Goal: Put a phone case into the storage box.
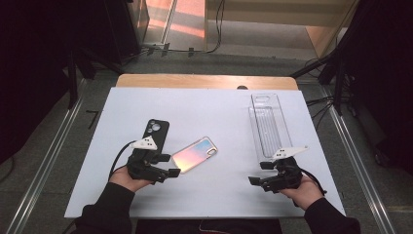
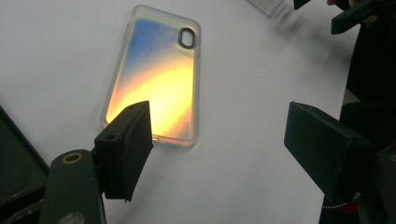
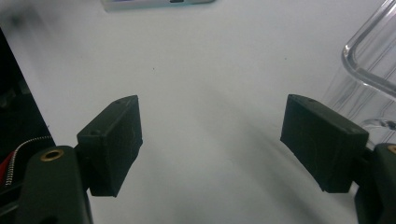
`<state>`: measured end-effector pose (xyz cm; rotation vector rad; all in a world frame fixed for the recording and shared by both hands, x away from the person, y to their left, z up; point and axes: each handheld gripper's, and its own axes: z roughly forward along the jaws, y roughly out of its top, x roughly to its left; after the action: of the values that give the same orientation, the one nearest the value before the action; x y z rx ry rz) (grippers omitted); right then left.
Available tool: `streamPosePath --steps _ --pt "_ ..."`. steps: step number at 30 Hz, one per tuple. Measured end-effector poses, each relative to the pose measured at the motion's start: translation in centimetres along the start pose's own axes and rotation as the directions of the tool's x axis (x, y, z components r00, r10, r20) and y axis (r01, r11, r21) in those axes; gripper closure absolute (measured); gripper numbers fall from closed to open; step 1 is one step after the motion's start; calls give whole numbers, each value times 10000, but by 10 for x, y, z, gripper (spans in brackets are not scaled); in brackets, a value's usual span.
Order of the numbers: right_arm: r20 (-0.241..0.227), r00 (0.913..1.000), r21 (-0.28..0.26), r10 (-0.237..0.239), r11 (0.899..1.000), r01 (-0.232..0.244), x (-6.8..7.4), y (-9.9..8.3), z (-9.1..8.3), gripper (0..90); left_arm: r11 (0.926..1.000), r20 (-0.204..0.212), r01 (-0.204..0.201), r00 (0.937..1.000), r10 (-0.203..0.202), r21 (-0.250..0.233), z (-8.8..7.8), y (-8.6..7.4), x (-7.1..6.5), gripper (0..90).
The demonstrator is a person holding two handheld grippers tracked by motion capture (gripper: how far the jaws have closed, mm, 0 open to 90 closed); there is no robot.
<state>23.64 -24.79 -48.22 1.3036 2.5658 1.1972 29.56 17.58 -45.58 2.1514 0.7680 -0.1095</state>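
Right, the white table spreads wide across the high view, and on its right side, running from far to near, lies the long clear plastic tray, its near end just beside the right gripper. Over on the left, a black phone case lies partly under the left gripper's grey plate. Between them, left of centre, sits the iridescent phone case, flat on the table, back up, its camera cutout at the right, far end. And the left gripper is right on its near left corner, jaws spread wide with nothing clamped; in the left gripper view the iridescent phone case lies just ahead of the left gripper, one jaw overlapping its near edge, the other well off to the side over bare table. The right gripper hangs wide open over bare table too, the tray's rim close to one jaw.
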Motion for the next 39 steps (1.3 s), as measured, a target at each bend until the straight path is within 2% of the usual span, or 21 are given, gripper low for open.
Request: streamPosePath --steps 5,9,14,18,20,22,23,25,27,39 --pt "-2 10000 23 -47 10000 47 0 0 0 186 9999 -69 18 10000 -19 -168 2 8 5 223" --pt "-10 10000 45 -27 10000 28 1 0 0 186 10000 -220 -41 9997 42 36 8 16 9 213" --pt "-1 10000 20 -23 10000 23 0 0 0 186 9998 -331 -186 9993 187 60 16 26 12 210" --pt "-4 10000 34 -13 10000 13 0 0 0 186 9999 -217 11 9998 -8 146 23 34 16 104" --pt "-11 10000 42 -10 10000 10 0 0 0 186 9998 -162 -95 9998 98 196 27 37 16 0" --pt "-16 10000 40 -14 10000 14 0 0 0 186 9995 -6 -283 9996 283 107 31 40 17 0" --pt "-17 10000 51 -18 10000 18 0 0 0 186 9996 -18 -245 9997 245 139 33 41 17 0" --pt "-17 10000 42 -34 10000 34 0 0 0 186 9995 -98 -277 9996 279 125 37 45 18 0" --pt "-1 10000 40 -39 10000 39 0 0 0 186 9992 -351 -333 9988 340 207 40 48 18 0" --pt "-24 10000 44 -15 10000 16 0 0 0 186 9985 -537 -370 9978 392 414 60 57 22 0"
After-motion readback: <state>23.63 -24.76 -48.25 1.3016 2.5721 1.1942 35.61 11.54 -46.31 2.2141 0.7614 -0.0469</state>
